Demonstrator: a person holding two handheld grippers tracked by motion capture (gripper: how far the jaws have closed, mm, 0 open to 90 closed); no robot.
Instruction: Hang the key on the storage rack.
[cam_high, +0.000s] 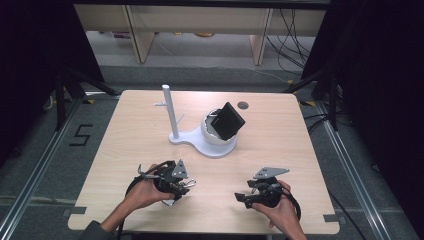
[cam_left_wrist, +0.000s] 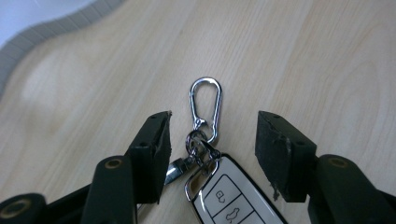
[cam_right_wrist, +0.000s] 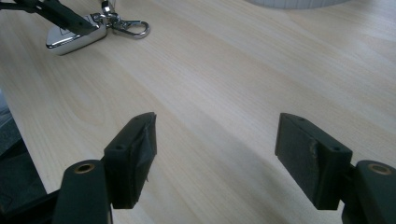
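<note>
Left claw (cam_left_wrist: 212, 140) spread astride car key (cam_left_wrist: 233, 198); right claw (cam_right_wrist: 217, 154) spread; white stand (cam_high: 202, 137) beyond.

Black "5" on floor (cam_high: 81, 135)

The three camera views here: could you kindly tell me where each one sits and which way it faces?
High view: above the person's side, looking forward and down on the table; both hands show.
Left gripper view: on the left tool, looking down at the key fob and carabiner between open jaws.
Right gripper view: on the right tool, looking low across the table.
Both gripper views share the key fob.
</note>
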